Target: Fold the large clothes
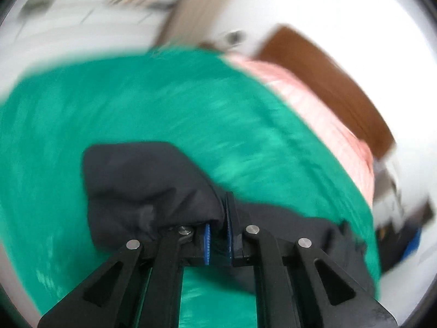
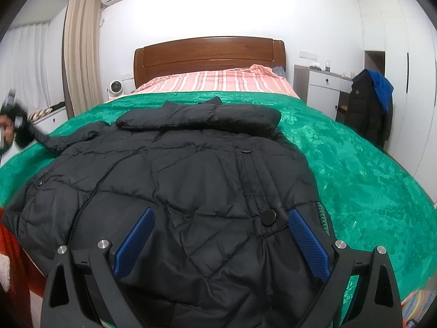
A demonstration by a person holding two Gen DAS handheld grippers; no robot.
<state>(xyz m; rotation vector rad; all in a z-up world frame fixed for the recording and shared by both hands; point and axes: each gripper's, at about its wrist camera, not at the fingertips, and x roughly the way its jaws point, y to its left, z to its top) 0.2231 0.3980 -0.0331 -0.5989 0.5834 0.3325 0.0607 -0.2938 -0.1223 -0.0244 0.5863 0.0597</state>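
- Left wrist view: the left gripper (image 1: 218, 235) has its blue-padded jaws clamped on a bunched fold of the black quilted puffer jacket (image 1: 142, 186), probably the sleeve end, above the green velvet bedspread (image 1: 164, 104). The picture is motion-blurred. Risk: only a small pinch of slippery shell fabric sits between the pads, so a fast pull could strip it out.
- Right wrist view: the right gripper (image 2: 218, 246) hangs with its jaws spread wide, holding nothing, over the jacket's lower front (image 2: 177, 180), which lies flat on the bedspread (image 2: 355, 169). Risk: nothing pins the body, so drag on the sleeve (image 2: 71, 139) at far left could slide or skew the whole jacket and spoil the fold line.
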